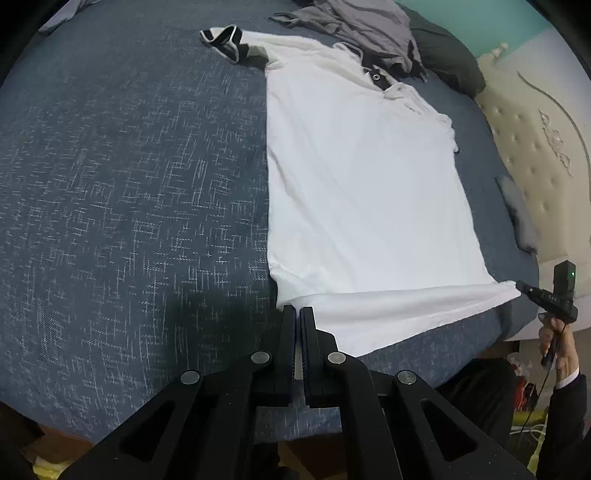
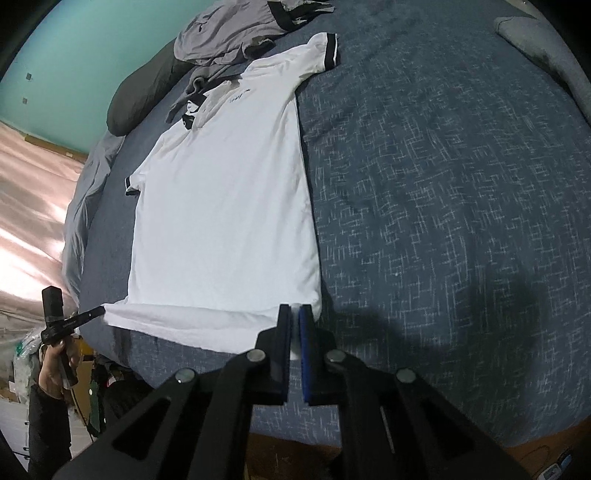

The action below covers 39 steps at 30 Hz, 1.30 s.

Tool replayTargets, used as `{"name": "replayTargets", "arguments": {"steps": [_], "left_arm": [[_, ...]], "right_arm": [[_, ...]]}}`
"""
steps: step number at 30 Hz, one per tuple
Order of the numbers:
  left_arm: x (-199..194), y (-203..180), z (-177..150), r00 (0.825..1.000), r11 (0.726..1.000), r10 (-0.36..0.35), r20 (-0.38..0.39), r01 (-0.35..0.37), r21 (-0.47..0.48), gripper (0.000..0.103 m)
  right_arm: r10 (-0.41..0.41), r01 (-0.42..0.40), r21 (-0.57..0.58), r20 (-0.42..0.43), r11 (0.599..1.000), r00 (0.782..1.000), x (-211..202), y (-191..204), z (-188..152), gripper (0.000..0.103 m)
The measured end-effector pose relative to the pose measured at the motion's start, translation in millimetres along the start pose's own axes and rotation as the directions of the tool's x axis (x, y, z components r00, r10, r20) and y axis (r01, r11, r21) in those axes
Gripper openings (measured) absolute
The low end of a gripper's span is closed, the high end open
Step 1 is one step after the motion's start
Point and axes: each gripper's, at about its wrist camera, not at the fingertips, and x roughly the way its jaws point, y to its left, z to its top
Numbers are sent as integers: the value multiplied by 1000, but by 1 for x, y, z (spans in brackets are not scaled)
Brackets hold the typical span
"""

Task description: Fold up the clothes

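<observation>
1 bed (image 1: 129, 184) with a blue, white-flecked cover fills both views and carries everything. Ahead of both tools lies 1 white polo shirt (image 1: 362, 192), spread flat with its collar at the far end and its hem nearest the tools. It has 2 short sleeves with black trim: 1 stretched out at the far left in the left wrist view, 1 tucked close along the body's right edge. Beyond the collar sits 1 heap of grey clothing (image 1: 369, 26), partly overlapping the shirt's top, and just behind that heap 1 dark pillow (image 1: 447, 55).

The left tool (image 1: 298, 314) has its 2 fingers pressed together at the hem's corner on its own side; the cloth reaches the tips, and in the right wrist view that same tool (image 2: 99, 313) meets the hem's corner, so it seems to be pinching it, though the pinch itself is hard to make out. The right tool (image 2: 294, 314) has its 2 fingers closed on the hem's other corner, with white fabric showing between the blue pads (image 2: 304, 332). Between the 2 tools the hem is raised a little and doubled under. A hand (image 1: 554, 343) with a dark sleeve holds the right tool's handle off the bed's edge.
</observation>
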Motion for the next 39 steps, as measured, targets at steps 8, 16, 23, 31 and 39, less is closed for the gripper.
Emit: {"name": "replayTargets", "arguments": {"steps": [8,16,23,31,39], "left_arm": [[-2,4,-15,999,1000,16,-45,-15,19,3],[47,25,5,994,998,35,-100,-40,-48,3],[61,33,12,995,997,15,-101,-22,-67,3],[52,38,4,996,996,-18,-86,10,-88,16],[44,46,-12,996,990,-61,-66,52,-134,27]], "right_arm": [[6,-7,-23,-66,1000,998,-12,3,-16,4],[-46,48,17,-78,999,996,29,-13,2,4],[-83,83,1,-90,997,993,54,-16,15,4],[-35,35,4,-95,999,995,55,-20,12,5],[-3,8,46,-123,999,992,51,-28,3,7]]}}
